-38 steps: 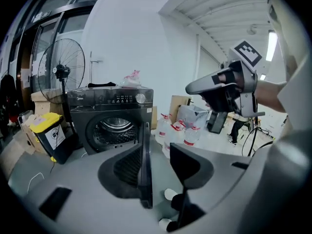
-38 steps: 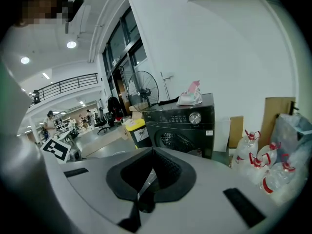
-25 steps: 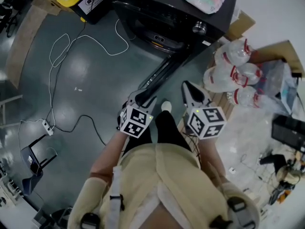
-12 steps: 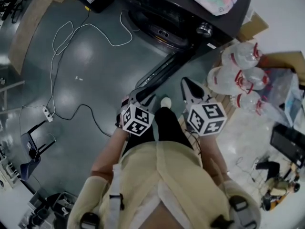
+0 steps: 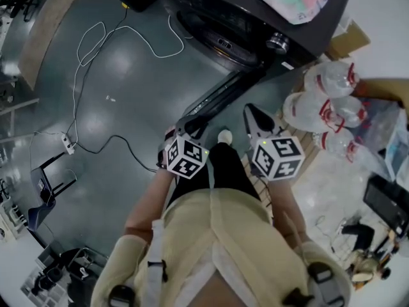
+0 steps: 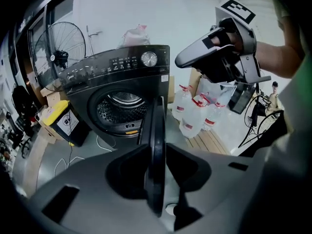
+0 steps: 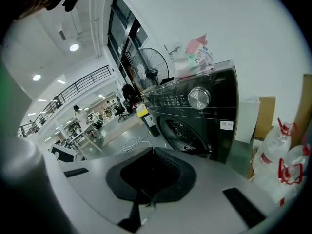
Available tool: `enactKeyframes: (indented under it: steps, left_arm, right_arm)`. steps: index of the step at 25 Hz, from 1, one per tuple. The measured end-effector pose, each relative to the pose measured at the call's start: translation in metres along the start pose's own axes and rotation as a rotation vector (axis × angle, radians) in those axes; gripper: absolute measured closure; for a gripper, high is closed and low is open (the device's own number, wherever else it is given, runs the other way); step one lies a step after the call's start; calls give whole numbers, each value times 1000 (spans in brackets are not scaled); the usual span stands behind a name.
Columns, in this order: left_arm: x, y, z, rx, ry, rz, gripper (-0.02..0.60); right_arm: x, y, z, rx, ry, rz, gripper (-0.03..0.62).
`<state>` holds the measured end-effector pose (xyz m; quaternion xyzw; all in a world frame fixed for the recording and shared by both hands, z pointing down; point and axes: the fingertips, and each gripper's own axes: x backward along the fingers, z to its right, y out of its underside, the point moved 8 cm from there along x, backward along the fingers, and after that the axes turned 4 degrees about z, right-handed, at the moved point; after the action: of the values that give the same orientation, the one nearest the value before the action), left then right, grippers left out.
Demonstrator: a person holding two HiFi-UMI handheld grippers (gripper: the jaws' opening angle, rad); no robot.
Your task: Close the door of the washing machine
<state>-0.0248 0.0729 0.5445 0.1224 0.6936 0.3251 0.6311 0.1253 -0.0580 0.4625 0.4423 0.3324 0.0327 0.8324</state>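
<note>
I am looking down at the black washer (image 5: 255,18), which is sitting along the top of the head view with its drum (image 6: 119,108) showing, so the job is not yet done. Its door (image 5: 217,98) is standing wide open, running from the hinge near the upper middle down toward the centre of the frame and pointing its free edge at me. That is why I am working at this edge: it is the far end from the hinge, where I judge a sideways push is going to swing it most easily. The water bottles (image 5: 319,107) are lying at the right, apart from the door, and I am judging them clear of its swing. My left gripper (image 6: 157,149) is straddling the door's edge, its jaws closing with the rim between them; the pads are sitting right beside the rim, but I am not seeing them squeeze it yet. My right gripper (image 5: 252,117) is hovering right of centre with its jaws together on nothing, probably parked there to keep out of the door's path. A white cable (image 5: 102,37) is trailing over the floor at upper left, well away from everything.
</note>
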Motion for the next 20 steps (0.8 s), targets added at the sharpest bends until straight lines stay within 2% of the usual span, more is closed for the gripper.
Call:
enactKeyframes:
  steps: [13, 20]
  left_arm:
    - [-2, 0, -12, 38, -4, -37, 469]
    - [-6, 0, -32, 23, -12, -45, 462]
  right_arm:
    - [5, 6, 13, -14, -10, -8, 589]
    - [10, 9, 16, -11, 14, -2, 589]
